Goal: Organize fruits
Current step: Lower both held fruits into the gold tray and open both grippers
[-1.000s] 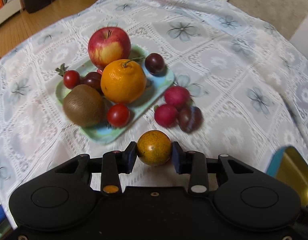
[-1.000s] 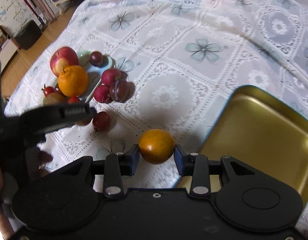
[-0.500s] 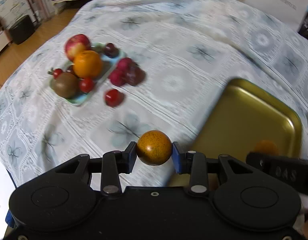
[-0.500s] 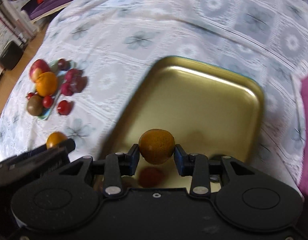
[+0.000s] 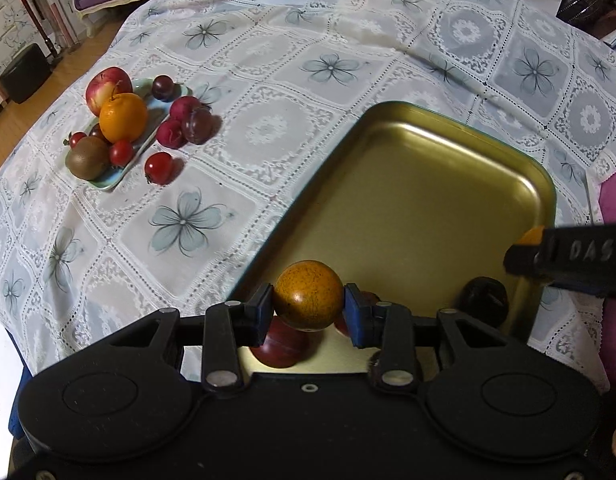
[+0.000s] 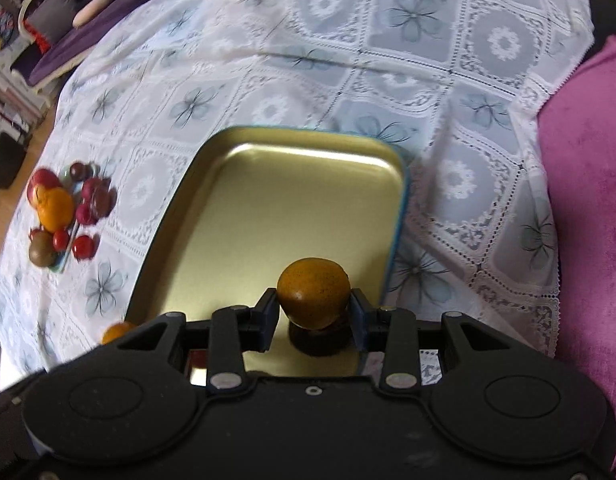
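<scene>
- The left tool (image 5: 308, 308) pinches a small orange fruit (image 5: 308, 295) over the near edge of the gold tray (image 5: 420, 200)
- The right tool (image 6: 314, 312) pinches another orange fruit (image 6: 313, 293) over the tray's near right corner
- The green plate (image 5: 112, 180) of fruit sits on the surface, far left of the tray

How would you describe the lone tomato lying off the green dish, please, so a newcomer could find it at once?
Start at the small green dish piled with fruit, far left of the gold tray. Just off its near right edge, alone on the lace tablecloth, lies a cherry tomato. Unlike the three darker red fruits clustered further back, it is bright, glossy and touches nothing.
</scene>
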The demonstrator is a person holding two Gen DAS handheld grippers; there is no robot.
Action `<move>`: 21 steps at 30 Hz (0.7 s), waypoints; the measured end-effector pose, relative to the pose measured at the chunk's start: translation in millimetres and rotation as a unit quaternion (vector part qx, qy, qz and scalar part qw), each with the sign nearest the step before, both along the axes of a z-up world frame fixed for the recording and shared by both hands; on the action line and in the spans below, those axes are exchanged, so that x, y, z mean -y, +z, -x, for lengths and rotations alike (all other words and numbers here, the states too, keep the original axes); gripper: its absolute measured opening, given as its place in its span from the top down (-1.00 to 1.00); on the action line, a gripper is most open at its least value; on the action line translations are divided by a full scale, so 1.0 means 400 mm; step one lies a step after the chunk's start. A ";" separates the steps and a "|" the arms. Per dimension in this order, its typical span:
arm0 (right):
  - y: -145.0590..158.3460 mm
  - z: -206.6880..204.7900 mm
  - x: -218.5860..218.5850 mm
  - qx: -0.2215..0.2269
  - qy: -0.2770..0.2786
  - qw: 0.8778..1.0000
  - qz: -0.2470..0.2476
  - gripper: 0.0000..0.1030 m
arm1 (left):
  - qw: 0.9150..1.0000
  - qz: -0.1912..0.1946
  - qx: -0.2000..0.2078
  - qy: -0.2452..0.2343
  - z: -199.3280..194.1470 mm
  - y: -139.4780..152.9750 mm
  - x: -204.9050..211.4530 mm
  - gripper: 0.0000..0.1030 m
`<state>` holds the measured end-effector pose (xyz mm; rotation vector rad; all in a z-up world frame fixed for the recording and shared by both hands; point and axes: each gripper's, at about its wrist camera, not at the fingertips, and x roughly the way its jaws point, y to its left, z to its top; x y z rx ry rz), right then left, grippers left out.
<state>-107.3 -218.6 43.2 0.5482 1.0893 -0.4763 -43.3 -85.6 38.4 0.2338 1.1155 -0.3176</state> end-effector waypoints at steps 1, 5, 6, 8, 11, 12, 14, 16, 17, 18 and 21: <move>0.003 0.002 0.007 0.003 -0.004 1.000 0.001 0.25 | 1.000 -0.001 -0.001 0.001 0.002 0.000 0.003 0.11; 0.002 -0.002 0.024 0.007 -0.012 1.000 0.001 0.24 | 1.000 -0.005 -0.005 0.004 -0.002 -0.006 0.024 0.11; 0.000 -0.003 0.025 0.006 -0.013 1.000 0.001 0.24 | 1.000 -0.007 -0.006 0.005 -0.004 -0.009 0.030 0.11; -0.005 -0.007 0.024 0.001 -0.012 1.000 0.010 0.25 | 1.000 -0.010 -0.008 0.005 -0.008 -0.015 0.038 0.11; -0.014 -0.011 0.016 -0.007 -0.009 0.999 0.033 0.24 | 1.000 -0.019 -0.009 0.007 -0.011 -0.026 0.050 0.11; -0.016 -0.012 0.016 -0.009 -0.007 0.999 0.035 0.24 | 1.000 -0.021 -0.009 0.007 -0.012 -0.030 0.053 0.11; -0.022 -0.014 0.018 -0.011 -0.004 0.999 0.036 0.24 | 1.000 -0.024 -0.012 0.009 -0.015 -0.038 0.058 0.11; -0.026 -0.015 0.020 -0.012 0.000 0.999 0.034 0.24 | 1.000 -0.026 -0.015 0.009 -0.014 -0.046 0.062 0.11; -0.029 -0.016 0.021 -0.012 0.003 0.999 0.034 0.24 | 0.999 -0.027 -0.016 0.010 -0.015 -0.049 0.063 0.11; -0.031 -0.017 0.020 -0.013 0.006 0.999 0.036 0.24 | 0.999 -0.028 -0.018 0.010 -0.015 -0.052 0.064 0.11; -0.037 -0.019 0.014 -0.016 0.013 0.999 0.046 0.24 | 0.999 -0.032 -0.017 0.015 -0.015 -0.058 0.066 0.11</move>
